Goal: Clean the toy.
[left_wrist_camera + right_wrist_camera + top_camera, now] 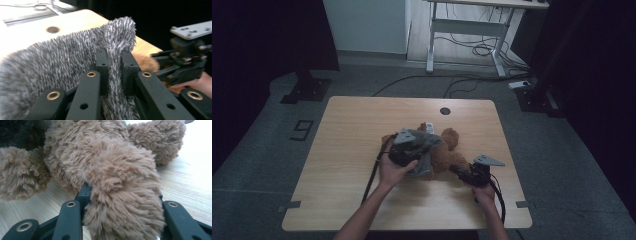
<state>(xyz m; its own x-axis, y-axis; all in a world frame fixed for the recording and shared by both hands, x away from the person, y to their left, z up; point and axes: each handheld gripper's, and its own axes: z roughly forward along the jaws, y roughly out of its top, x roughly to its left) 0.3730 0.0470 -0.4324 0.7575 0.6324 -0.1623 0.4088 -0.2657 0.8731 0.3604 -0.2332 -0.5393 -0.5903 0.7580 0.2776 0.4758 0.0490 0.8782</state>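
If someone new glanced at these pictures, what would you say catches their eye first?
Most striking is the brown teddy bear lying mid-table, with a fuzzy grey garment bunched over its near side. The left gripper has a fold of that grey fabric pinched between its jaws, while the right gripper is clamped on one of the bear's furry limbs. Behind them, the pale wooden table shows a round cable hole near its far edge.
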